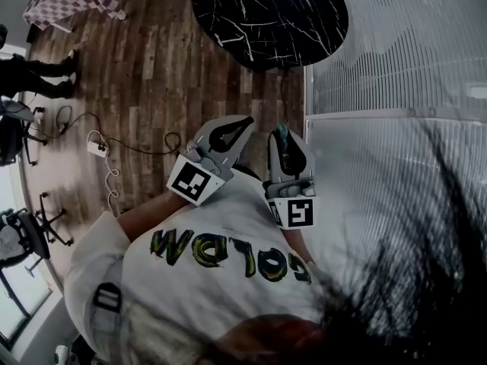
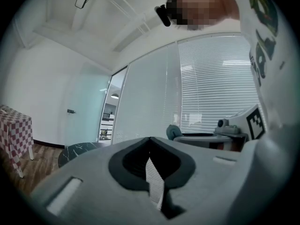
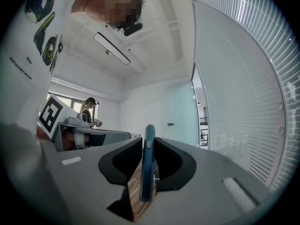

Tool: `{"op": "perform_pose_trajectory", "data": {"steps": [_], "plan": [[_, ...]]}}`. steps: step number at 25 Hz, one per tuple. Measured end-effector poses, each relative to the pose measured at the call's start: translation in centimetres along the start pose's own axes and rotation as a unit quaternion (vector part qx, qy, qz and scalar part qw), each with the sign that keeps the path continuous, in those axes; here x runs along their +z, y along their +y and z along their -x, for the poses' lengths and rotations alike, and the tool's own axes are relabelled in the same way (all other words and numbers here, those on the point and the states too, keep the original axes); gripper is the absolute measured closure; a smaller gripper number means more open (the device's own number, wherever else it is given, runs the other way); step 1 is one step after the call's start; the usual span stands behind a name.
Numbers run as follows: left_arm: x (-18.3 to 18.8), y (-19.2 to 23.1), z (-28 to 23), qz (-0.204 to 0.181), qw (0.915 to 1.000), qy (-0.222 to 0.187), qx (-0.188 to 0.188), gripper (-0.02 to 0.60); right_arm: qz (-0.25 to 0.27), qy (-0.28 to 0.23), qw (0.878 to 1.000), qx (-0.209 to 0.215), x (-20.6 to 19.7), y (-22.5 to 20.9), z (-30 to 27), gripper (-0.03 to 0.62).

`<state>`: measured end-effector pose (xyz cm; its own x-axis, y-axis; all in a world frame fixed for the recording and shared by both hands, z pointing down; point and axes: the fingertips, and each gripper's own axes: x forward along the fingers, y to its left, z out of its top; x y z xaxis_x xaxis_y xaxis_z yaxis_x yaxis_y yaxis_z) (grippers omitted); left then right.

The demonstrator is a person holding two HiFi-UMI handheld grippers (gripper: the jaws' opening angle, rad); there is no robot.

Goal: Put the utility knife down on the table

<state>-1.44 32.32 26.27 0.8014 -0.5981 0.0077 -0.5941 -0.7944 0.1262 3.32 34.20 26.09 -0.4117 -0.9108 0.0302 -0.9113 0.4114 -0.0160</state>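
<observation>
Floor: wood floor (image 1: 152, 67), with cables (image 1: 114, 147) at 9 o'clock of the grippers.
Table: round black marbled table (image 1: 270, 14) at 12 o'clock, well apart from both grippers.
Wall: slatted blinds (image 1: 396, 67) from 1 to 4 o'clock.
Right gripper (image 3: 148, 142): level, jaws narrow, clamped on the utility knife (image 3: 148, 168).
Utility knife: teal, standing on edge between the right jaws, off the table, by the white shirt (image 1: 221, 265).
Left gripper (image 2: 150, 140): jaw tips together, nothing between them.
</observation>
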Motion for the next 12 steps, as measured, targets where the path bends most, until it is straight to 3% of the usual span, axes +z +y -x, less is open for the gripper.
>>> {"op": "perform_pose_trajectory", "data": {"steps": [12], "plan": [[-0.4, 5.8, -4.7, 0.015, 0.9999, 0.002, 0.001, 0.581, -0.011, 0.019, 1.000, -0.008, -1.4, -3.4, -5.9, 0.510]]}}
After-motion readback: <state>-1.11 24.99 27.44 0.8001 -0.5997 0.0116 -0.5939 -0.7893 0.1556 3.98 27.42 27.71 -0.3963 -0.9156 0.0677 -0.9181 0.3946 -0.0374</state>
